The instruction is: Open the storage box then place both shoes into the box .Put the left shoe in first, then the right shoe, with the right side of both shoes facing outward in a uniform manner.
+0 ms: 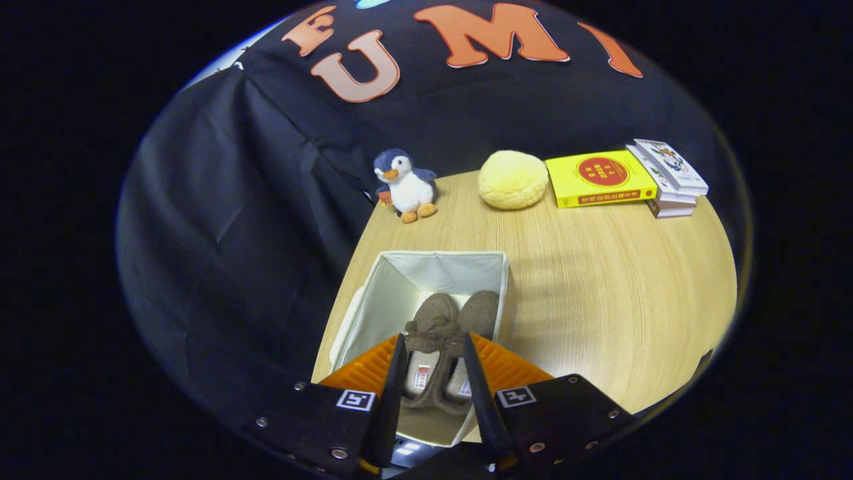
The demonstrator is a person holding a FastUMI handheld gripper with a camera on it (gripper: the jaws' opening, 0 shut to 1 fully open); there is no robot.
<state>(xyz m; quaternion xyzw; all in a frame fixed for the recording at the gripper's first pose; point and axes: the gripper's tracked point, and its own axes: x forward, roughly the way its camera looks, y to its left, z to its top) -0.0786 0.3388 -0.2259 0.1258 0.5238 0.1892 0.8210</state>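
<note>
While the gripper hangs over the storage box with its fingers apart and gripping nothing, both shoes lie side by side inside — toes pointing away. Beyond the box, on the table, stand a toy penguin, a yellow puff and some books.

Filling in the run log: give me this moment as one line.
storage box: open | shoes: both inside, side by side | gripper: above box, fingers apart, holding nothing
</note>
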